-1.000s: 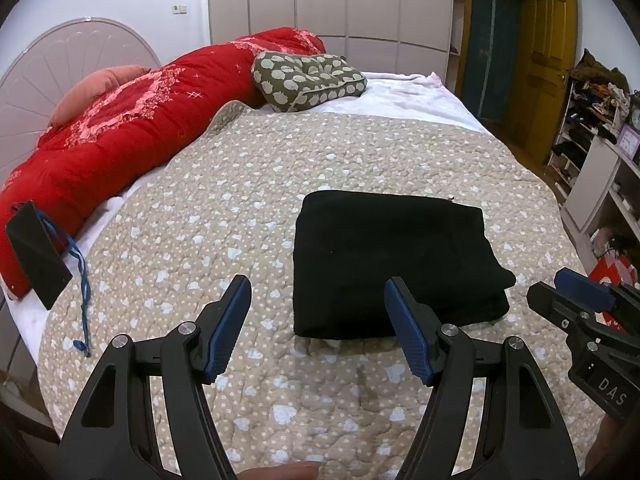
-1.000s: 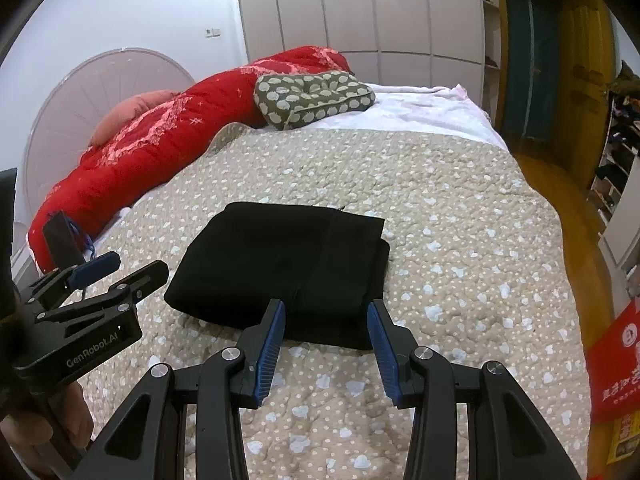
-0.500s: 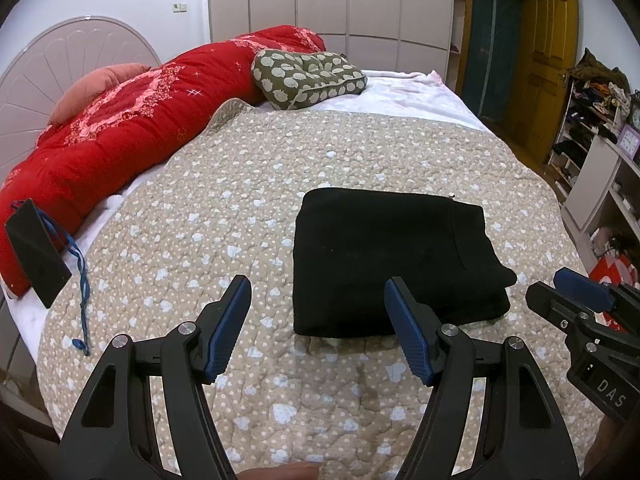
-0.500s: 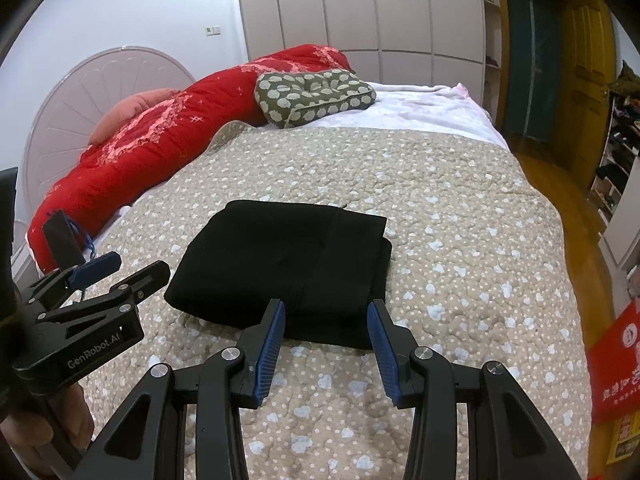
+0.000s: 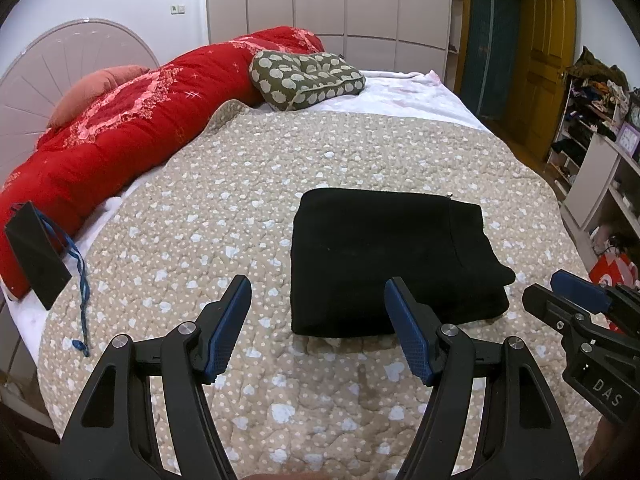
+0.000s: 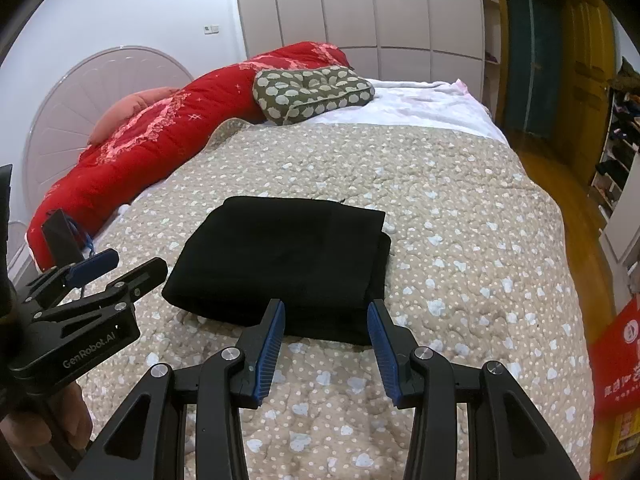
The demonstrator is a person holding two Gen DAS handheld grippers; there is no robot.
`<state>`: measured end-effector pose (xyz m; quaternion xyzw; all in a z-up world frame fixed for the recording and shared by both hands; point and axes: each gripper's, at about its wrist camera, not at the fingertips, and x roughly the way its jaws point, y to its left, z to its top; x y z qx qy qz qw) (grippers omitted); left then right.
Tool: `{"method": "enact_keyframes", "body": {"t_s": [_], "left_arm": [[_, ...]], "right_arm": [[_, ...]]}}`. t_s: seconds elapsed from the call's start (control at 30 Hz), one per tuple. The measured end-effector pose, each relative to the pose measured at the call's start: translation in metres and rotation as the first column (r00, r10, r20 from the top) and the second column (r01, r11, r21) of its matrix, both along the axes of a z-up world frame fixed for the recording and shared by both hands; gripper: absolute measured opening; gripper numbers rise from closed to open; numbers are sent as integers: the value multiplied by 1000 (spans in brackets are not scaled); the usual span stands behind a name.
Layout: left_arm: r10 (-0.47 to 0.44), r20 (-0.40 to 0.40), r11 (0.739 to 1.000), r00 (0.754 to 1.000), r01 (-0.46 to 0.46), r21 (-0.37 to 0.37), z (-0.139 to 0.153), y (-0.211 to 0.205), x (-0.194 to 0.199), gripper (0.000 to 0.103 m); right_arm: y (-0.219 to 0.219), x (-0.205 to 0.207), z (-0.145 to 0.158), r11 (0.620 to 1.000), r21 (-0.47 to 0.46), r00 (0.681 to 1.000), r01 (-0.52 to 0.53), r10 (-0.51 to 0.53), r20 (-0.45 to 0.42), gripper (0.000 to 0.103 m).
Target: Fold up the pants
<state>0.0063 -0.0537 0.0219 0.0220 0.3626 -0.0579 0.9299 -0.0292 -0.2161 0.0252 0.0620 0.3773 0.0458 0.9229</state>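
The black pants lie folded in a flat rectangle on the beige dotted quilt, also in the right wrist view. My left gripper is open and empty, held above the quilt just short of the pants' near left corner. My right gripper is open and empty, just short of the pants' near edge. Each gripper shows at the side of the other's view.
A red duvet and a green patterned cushion lie at the far side of the bed. A black box with a blue cord sits at the left edge. Shelves and a yellow door stand right.
Both grippers have drawn back very slightly from the pants. The pants have not moved.
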Motion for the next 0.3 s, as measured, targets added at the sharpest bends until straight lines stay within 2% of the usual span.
{"method": "enact_keyframes", "body": {"t_s": [0.3], "left_arm": [[-6,-28,1000,1000,5,-31,-6,4,3,70]], "right_arm": [[0,1,-5,1000,3,1000,0,0,-11,41]]}}
